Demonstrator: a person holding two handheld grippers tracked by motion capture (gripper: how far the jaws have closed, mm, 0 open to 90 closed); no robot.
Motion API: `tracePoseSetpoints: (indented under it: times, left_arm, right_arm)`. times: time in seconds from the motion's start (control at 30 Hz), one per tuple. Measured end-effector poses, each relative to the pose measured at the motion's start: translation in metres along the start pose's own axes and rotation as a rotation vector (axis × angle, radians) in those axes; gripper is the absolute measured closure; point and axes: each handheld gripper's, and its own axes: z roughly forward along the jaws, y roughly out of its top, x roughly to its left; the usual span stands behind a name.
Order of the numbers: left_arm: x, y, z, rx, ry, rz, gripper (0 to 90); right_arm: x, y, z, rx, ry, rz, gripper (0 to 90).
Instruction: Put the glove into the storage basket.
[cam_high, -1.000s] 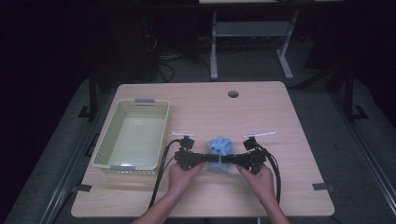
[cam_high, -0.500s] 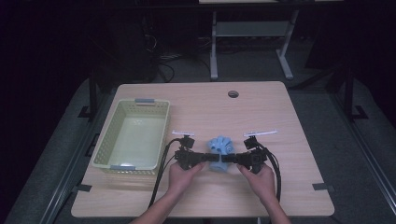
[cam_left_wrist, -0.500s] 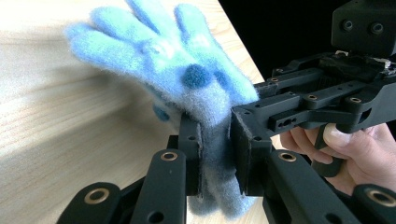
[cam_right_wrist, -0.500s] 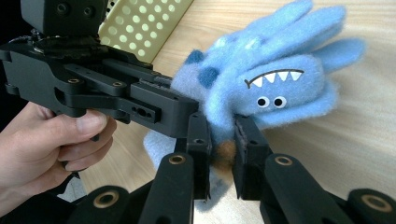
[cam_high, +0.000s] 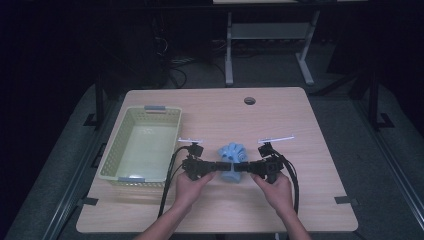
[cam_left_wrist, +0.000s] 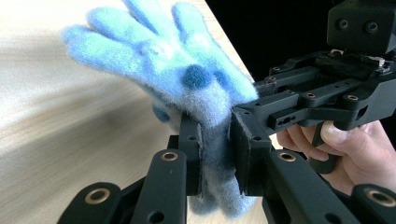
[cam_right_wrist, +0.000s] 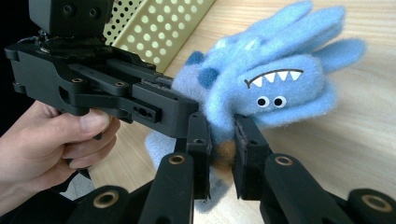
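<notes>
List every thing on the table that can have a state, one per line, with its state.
Blue plush toy: pinched from both sides, between the two grippers.
Left gripper: shut on the toy.
Right gripper: shut on the toy.
Basket: upright on the table, nothing inside it.

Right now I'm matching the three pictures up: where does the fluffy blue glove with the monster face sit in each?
High view: fluffy blue glove low centre, between both grippers.
Left gripper view: upper centre, cuff pinched below.
Right gripper view: centre right, face showing.
Shared landmark: light wooden table, also and.
</notes>
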Motion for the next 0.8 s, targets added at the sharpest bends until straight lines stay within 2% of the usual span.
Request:
tracePoseSetpoints:
  times: [0.3, 0.47, 0.8]
  left_arm:
    - [-0.006, 0.007, -0.011, -0.007, -0.01, 0.004, 75.7]
    - [-0.005, 0.01, -0.016, -0.017, -0.015, 0.001, 76.2]
    - [-0.005, 0.018, -0.033, -0.023, -0.023, 0.009, 77.0]
  right_arm:
    - [0.007, 0.008, -0.003, -0.007, 0.027, -0.008, 78.6]
    - [0.013, 0.014, -0.003, -0.011, 0.025, -0.029, 78.6]
    - [0.024, 0.025, 0.0, -0.01, 0.043, -0.038, 78.6]
